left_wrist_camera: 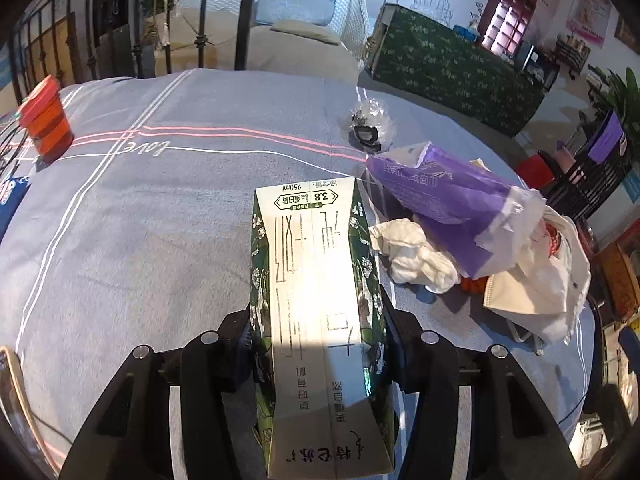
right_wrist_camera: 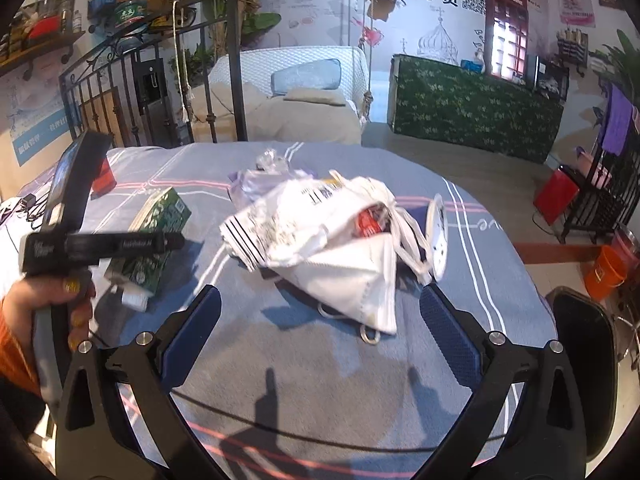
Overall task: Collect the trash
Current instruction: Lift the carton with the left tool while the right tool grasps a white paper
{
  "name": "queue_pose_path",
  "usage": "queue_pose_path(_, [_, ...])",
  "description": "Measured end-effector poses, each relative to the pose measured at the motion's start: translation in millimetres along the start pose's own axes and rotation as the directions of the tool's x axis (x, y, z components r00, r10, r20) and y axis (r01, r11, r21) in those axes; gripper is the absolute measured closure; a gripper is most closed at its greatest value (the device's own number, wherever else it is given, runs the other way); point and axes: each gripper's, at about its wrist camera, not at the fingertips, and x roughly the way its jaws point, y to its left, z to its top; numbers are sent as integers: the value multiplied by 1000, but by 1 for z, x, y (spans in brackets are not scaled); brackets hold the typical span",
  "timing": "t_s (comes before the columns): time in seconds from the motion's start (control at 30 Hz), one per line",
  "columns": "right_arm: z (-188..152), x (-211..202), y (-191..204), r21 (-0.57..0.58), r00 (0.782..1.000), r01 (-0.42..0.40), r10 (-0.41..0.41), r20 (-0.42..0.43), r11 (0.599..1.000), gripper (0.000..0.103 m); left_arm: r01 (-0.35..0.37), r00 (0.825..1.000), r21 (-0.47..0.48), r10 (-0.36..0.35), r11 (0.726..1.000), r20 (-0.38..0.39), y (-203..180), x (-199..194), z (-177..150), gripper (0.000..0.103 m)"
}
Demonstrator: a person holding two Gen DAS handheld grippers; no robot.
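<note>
While most of the litter lies uncollected on the blue-grey cloth of the desk (left_wrist_camera: 120,220), one item is judged secured: a green-and-white milk carton (left_wrist_camera: 316,300) is clamped between the pads of the left claw (left_wrist_camera: 318,344), its length running forward from the jaws and its far end clear of the cloth. From the right wrist view the same carton (right_wrist_camera: 160,236) is seen beneath the left tool, gripped by a person's hand (right_wrist_camera: 60,300). To its right, a heap is left to be gathered: a crumpled tissue (left_wrist_camera: 416,256), a purple packet (left_wrist_camera: 444,196), a white plastic bag (right_wrist_camera: 320,216) and a folded white face mask (right_wrist_camera: 352,280). The right claw (right_wrist_camera: 320,320) is held wide apart and empty, the mask lying just ahead between its open fingers, untouched.
</note>
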Motion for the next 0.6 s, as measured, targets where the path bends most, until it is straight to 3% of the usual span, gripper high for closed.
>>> queue_pose_path(0.2, [16, 15, 31, -81, 999, 29, -26, 35, 996, 5, 12, 1000, -8, -11, 1000, 15, 0, -14, -14, 51])
queue_pose_path(0.4, [30, 37, 37, -123, 987, 153, -144, 76, 981, 21, 27, 1000, -8, -27, 1000, 9, 6, -21, -28, 51])
queue_pose_path(0.5, [35, 42, 32, -126, 974, 219, -208, 91, 968, 40, 43, 999, -8, -43, 999, 4, 7, -20, -32, 51])
queue_pose_path(0.57, [36, 39, 25, -98, 969, 234, -225, 99, 967, 62, 52, 999, -4, -52, 999, 1, 5, -20, -35, 51])
queue_pose_path(0.6, [36, 37, 21, -86, 971, 227, -218, 102, 970, 68, 53, 999, 0, -53, 999, 0, 2, -20, -38, 51])
